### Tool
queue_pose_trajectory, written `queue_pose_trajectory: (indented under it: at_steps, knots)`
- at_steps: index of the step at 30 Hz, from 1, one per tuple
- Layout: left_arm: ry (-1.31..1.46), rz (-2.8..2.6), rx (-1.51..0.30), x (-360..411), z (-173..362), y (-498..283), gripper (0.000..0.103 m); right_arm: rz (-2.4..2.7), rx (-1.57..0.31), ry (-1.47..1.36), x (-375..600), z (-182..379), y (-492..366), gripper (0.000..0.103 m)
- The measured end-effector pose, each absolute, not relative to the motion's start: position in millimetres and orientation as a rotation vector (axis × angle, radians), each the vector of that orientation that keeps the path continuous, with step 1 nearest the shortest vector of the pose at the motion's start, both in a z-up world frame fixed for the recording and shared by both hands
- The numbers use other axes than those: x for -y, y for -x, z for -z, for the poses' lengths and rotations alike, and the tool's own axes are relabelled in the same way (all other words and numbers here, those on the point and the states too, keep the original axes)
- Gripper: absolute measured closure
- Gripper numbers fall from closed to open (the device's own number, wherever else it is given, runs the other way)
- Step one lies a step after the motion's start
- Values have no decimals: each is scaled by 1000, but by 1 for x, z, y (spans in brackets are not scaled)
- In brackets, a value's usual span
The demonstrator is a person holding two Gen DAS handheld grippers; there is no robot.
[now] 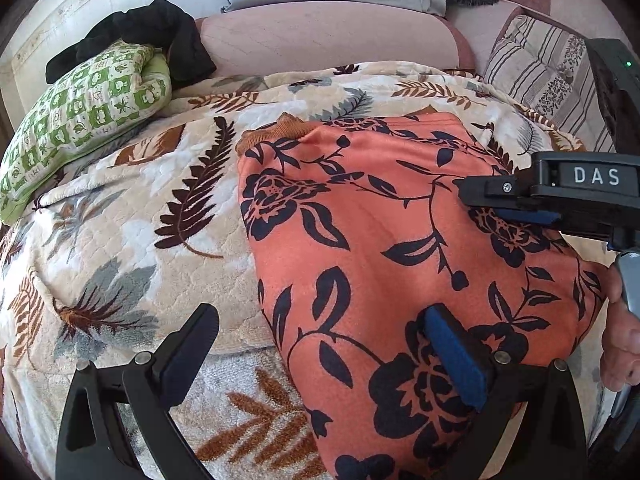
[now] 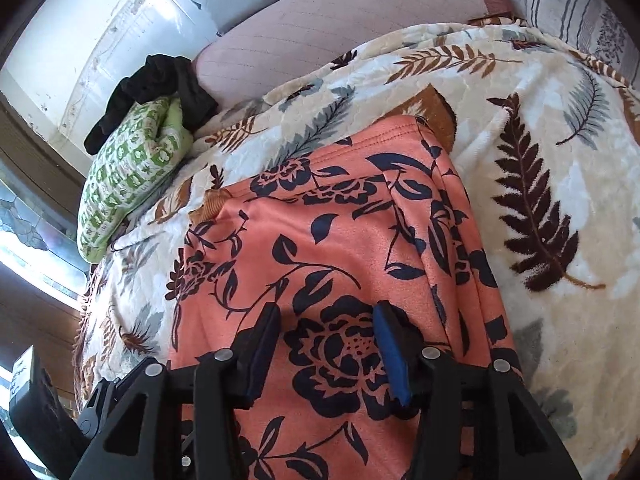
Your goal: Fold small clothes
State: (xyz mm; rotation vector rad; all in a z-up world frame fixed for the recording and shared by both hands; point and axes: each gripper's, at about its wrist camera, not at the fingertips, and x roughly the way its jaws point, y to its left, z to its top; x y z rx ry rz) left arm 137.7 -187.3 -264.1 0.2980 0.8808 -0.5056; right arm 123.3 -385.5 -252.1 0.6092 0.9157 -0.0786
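An orange garment with dark blue flowers (image 1: pixel 380 220) lies folded flat on the bed; a brown ribbed cuff (image 1: pixel 276 130) peeks out at its far left corner. My left gripper (image 1: pixel 324 340) is open wide just above the garment's near left edge: one finger is over the blanket, the blue-padded finger (image 1: pixel 456 352) over the cloth. In the right wrist view my right gripper (image 2: pixel 328 312) hovers open over the garment (image 2: pixel 320 240), and flat cloth shows in the gap. The left wrist view shows it side-on as the right gripper (image 1: pixel 476 200) over the garment's right part.
A cream blanket with fern prints (image 1: pixel 160 200) covers the bed. A green checked pillow (image 1: pixel 80 120) with black clothing (image 1: pixel 160 28) on it lies at the far left. A pink cushion (image 1: pixel 320 40) and a striped pillow (image 1: pixel 536 68) line the back. A person's hand (image 1: pixel 624 340) shows at the right.
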Motion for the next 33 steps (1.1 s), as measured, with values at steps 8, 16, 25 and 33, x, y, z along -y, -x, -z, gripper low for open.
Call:
queue_pose_trajectory:
  at_steps: [8,16,25,33]
  knots:
    - [-286,516,-897,186,266,-141,0,116,-880,-620,397,254,-122,67]
    - [-277,530,-904,187,266,-145,0,91,-868,-611,397,252,-121,68]
    - [-278,543,-894,186,266,-144,0,89,-908,-620,398,260,-127,68]
    - [-227,621,-917,179,262,-154,0,37,-844,-694,411,244,-112,55]
